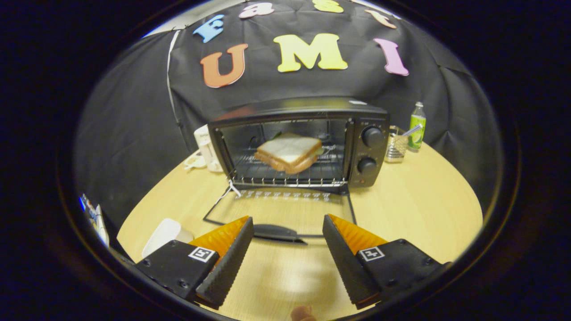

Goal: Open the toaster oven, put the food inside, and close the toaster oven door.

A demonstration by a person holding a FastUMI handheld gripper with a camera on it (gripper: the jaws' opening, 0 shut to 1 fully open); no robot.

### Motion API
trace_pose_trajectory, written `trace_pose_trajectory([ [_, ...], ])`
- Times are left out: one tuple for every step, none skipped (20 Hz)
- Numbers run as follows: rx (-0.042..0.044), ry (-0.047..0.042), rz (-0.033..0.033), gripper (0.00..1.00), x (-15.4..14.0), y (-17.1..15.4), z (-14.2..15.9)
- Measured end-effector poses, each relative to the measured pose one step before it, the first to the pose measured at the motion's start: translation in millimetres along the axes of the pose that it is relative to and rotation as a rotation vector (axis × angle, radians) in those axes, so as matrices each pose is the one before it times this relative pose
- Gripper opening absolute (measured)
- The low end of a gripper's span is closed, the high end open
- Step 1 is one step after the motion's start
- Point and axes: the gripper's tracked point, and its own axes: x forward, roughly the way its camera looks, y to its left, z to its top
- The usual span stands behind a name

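While door (285, 213) down, hand-held gripper (287, 223) spread, level.

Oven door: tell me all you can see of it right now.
The oven door is fully open, folded down flat over the table, hinged at the oven front. It looks like clear glass in a thin black frame, with a black handle on its near edge. The open gripper sits just short of that handle, fingers apart, touching nothing.

no readable text on toaster oven (298, 147), bottle (417, 125) label illegible
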Motion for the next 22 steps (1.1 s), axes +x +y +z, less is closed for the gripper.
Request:
trace_pose_trajectory([
  [-0.01782,0.02231,-0.00144,1.0,-1.87,3.4,-6.9],
  [-0.02795,0.02889,-0.00373,1.0,-2.4,3.99,-8.64],
  [-0.02665,0.02626,-0.00645,1.0,-2.69,3.7,-8.49],
  [-0.02659,0.01466,-0.00016,1.0,-0.08,6.07,-5.66],
  [-0.03165,0.00321,-0.00025,1.0,4.73,5.35,-4.73],
  [-0.01932,0.00789,-0.00655,1.0,6.24,3.14,-6.16],
  [0.0048,0.01943,-0.00283,1.0,7.3,3.48,-8.17],
  [0.02168,0.01683,0.00475,1.0,6.39,5.36,-6.35],
  [0.02749,0.01358,0.00801,1.0,5.04,5.62,-4.1],
  [0.02738,0.011,0.00064,1.0,6.73,1.19,-3.65],
  [0.02509,0.01287,-0.01238,1.0,7.18,-2.01,-2.66],
  [0.01644,0.00769,-0.01515,1.0,4.5,-2.59,-1.08],
  [0.00227,-0.04585,-0.01619,1.0,7.02,-4.25,11.86],
  [0.00212,-0.02291,-0.03131,1.0,2.77,-7.32,3.95],
  [0.01089,-0.00359,-0.02923,1.0,6.12,-5.74,-0.37],
  [0.00951,-0.01132,-0.01122,1.0,-1.26,1.01,0.65],
  [0.00436,0.00544,-0.0159,1.0,4.2,-0.54,0.03],
  [-0.00101,-0.02284,-0.02018,1.0,-2.18,0.07,2.15],
  [0.00694,-0.00233,-0.01467,1.0,1.13,0.83,-2.11],
  [0.02854,-0.02379,0.00092,1.0,-1.04,0.91,3.37],
  [0.04231,-0.01913,0.01261,1.0,-0.62,1.88,3.88],
  [0.04452,-0.01684,0.01597,1.0,0.17,0.23,0.75],
])
